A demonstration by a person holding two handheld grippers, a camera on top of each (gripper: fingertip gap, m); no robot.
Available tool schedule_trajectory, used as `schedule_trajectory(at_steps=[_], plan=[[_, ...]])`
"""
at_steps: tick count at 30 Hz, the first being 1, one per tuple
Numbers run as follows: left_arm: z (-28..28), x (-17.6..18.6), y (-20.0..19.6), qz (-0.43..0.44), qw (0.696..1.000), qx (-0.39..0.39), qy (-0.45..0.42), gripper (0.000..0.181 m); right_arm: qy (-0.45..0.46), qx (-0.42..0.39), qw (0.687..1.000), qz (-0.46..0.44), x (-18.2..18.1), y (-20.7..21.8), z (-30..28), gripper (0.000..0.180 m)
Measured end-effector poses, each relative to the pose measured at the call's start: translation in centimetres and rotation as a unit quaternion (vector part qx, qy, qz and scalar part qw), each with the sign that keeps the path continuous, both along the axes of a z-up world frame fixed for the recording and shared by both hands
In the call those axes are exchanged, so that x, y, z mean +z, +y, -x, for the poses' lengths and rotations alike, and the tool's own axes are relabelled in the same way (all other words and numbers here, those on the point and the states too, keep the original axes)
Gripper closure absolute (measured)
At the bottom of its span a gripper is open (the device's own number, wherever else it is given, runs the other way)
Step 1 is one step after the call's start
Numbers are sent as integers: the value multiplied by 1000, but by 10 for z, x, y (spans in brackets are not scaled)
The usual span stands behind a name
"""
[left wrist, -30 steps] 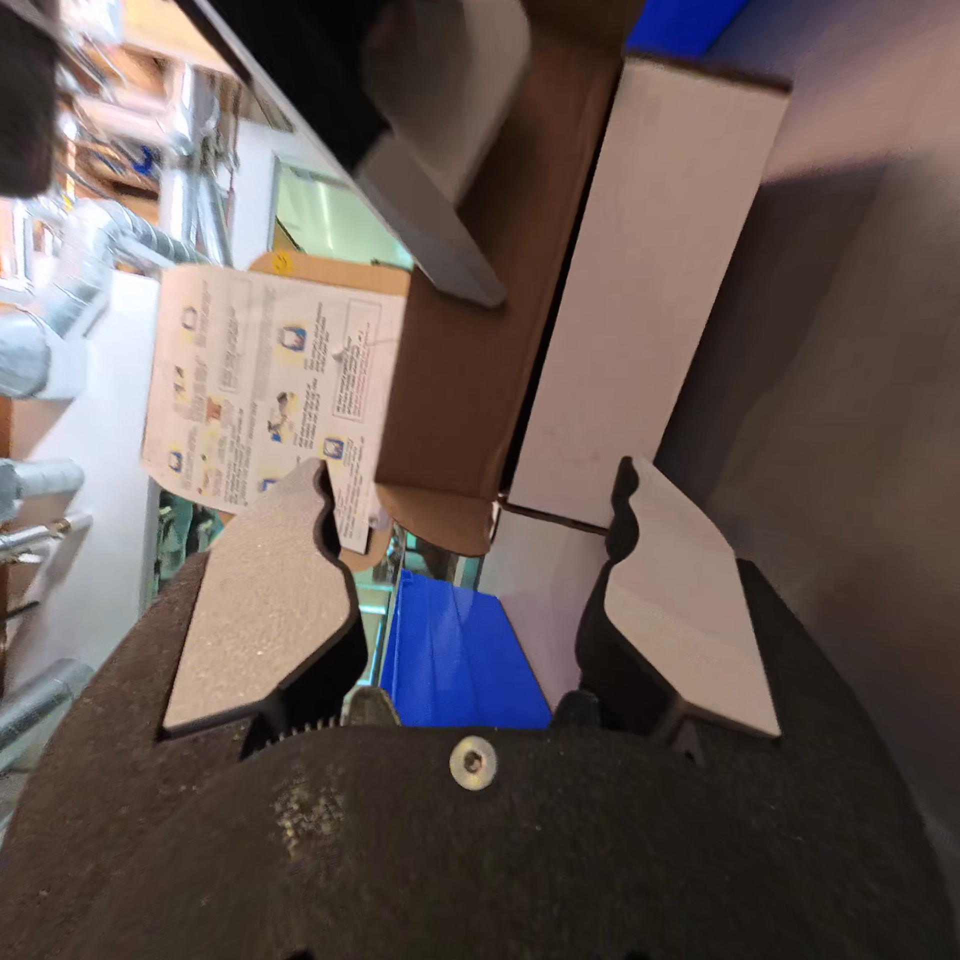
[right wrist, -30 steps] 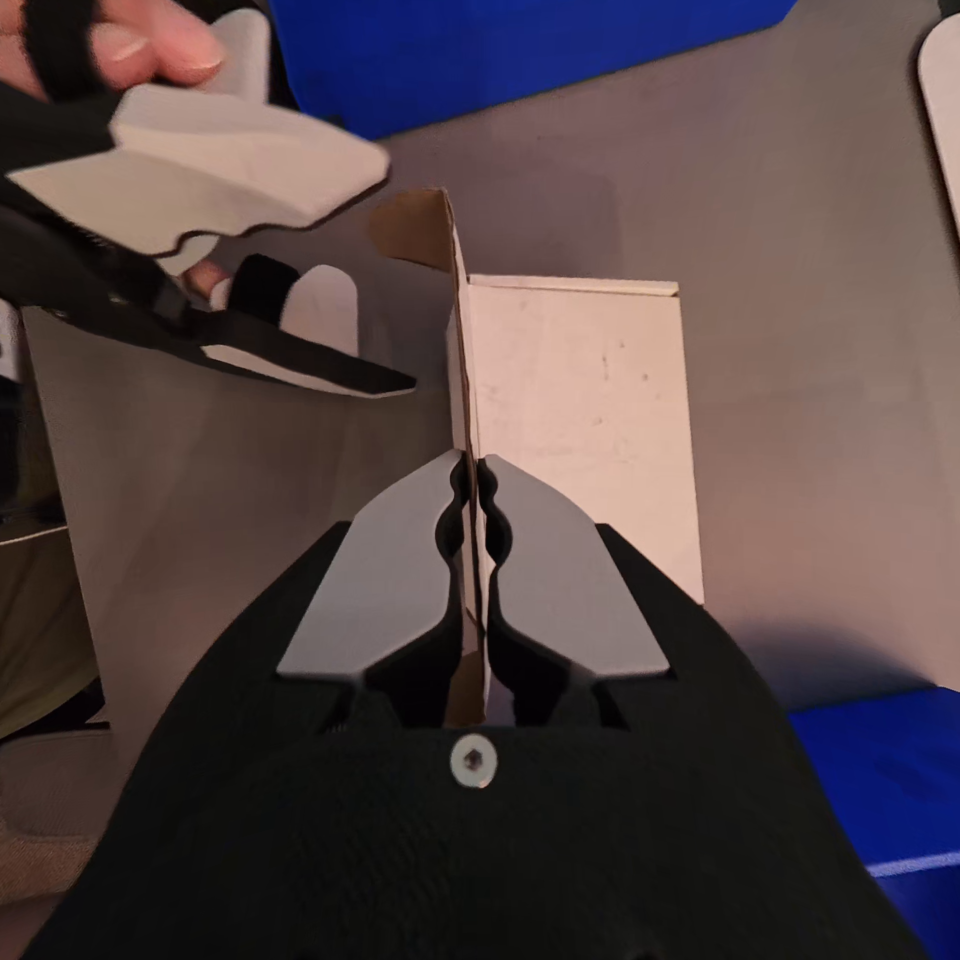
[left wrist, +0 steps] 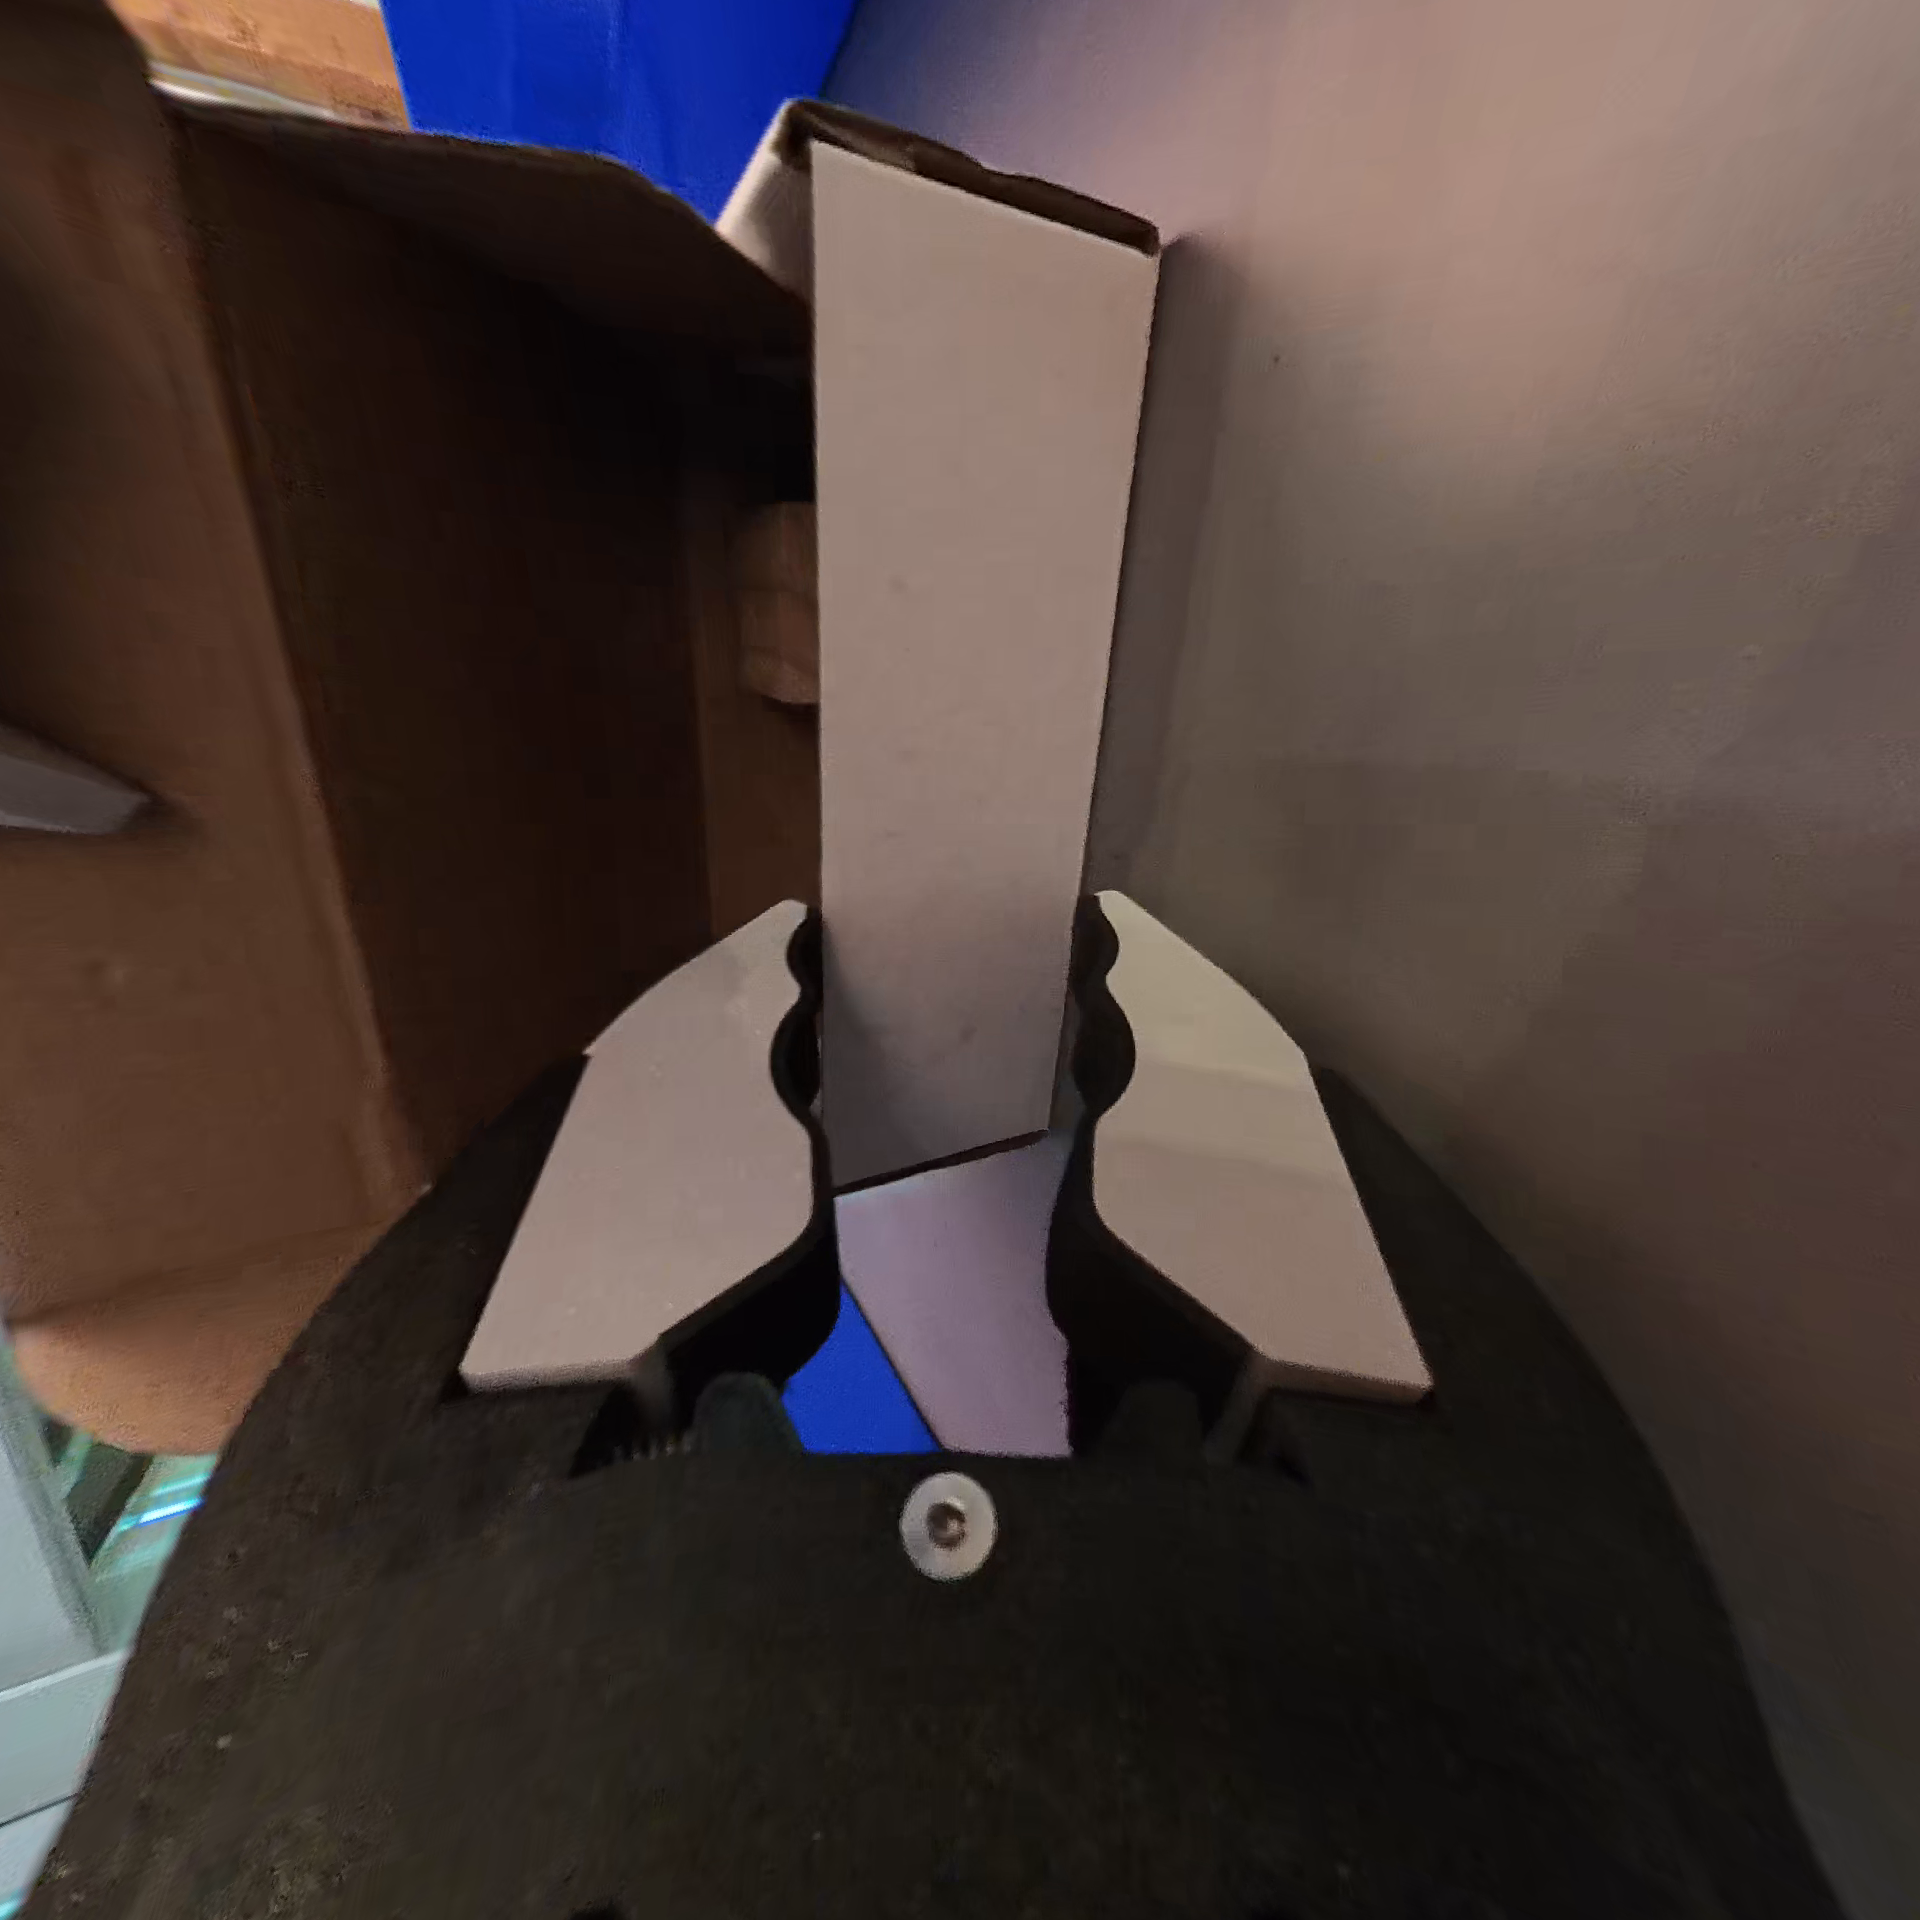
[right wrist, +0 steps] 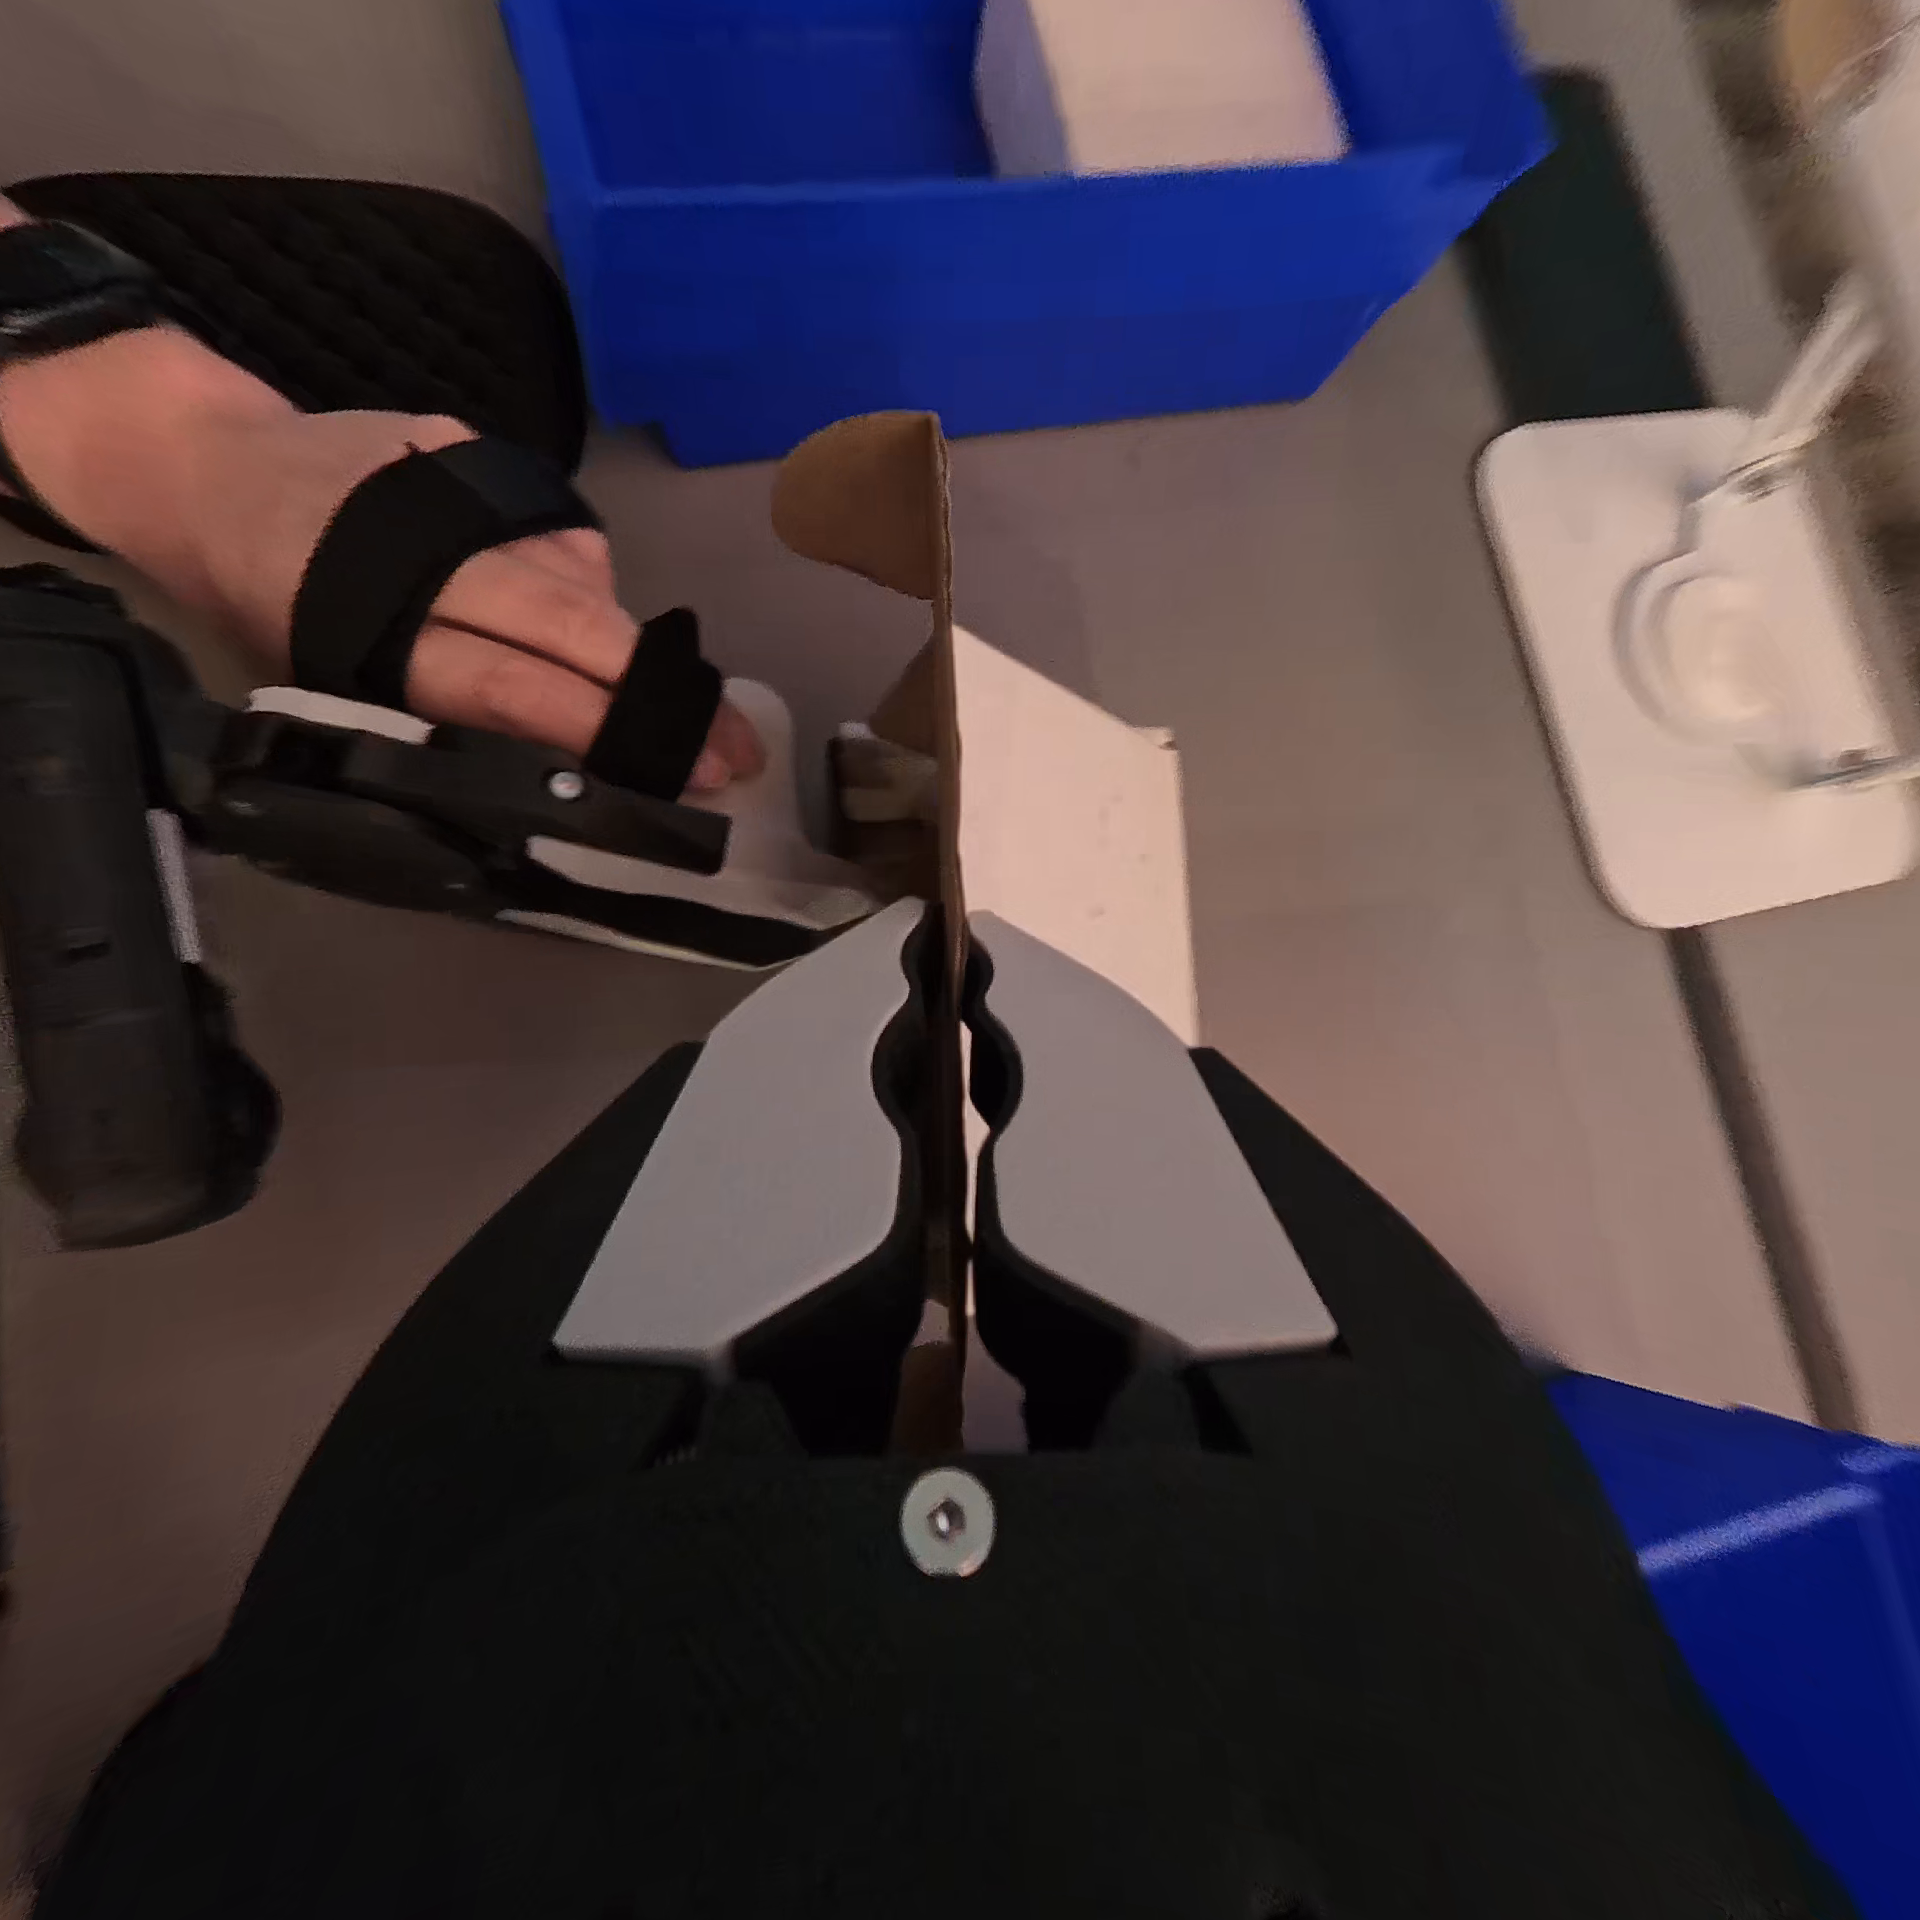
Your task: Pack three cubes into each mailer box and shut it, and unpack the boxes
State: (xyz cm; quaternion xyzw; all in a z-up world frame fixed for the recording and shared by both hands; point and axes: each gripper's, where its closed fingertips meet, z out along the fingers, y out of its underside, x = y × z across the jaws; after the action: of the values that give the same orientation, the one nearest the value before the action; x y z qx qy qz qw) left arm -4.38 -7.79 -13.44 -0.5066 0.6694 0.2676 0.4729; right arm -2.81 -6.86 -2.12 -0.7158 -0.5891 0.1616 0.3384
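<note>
No readable writing. Mailer box [left wrist: 977, 665] long axis ran away from left gripper [left wrist: 943, 1023], clamped across wall. Right gripper [right wrist: 948, 1023] pinched upright lid [right wrist: 940, 727] (brown inside).

The white mailer box [right wrist: 1070, 821] lies on the grey table, its brown-lined lid [right wrist: 940, 727] raised upright.

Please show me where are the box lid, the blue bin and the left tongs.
box lid [right wrist: 940, 727], right wrist view, its brown inner face.
blue bin [right wrist: 987, 301], right wrist view, its front wall.
left tongs [left wrist: 945, 1023], left wrist view, between the tips.
</note>
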Motion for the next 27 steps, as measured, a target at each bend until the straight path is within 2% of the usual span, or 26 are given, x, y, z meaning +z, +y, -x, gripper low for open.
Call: schedule_trajectory(at_steps=[5, 12, 20, 27], plan=[[1, 0, -3, 2, 1000, 3, 5, 135, -17, -26, 990, -137, 30, 23, -9, 176], [0, 1, -5, -3, 1000, 4, 5, 138, -145, -50, 972, -178, 34, 95, -18, 176], [-2, 1, -7, 9, 1000, 0, -7, 138, -247, -53, 947, -197, -14, 157, -22, 176], [-2, 0, -9, 10, 1000, -3, -5, 134, -280, -66, 946, -146, -65, 180, -24, 171]])
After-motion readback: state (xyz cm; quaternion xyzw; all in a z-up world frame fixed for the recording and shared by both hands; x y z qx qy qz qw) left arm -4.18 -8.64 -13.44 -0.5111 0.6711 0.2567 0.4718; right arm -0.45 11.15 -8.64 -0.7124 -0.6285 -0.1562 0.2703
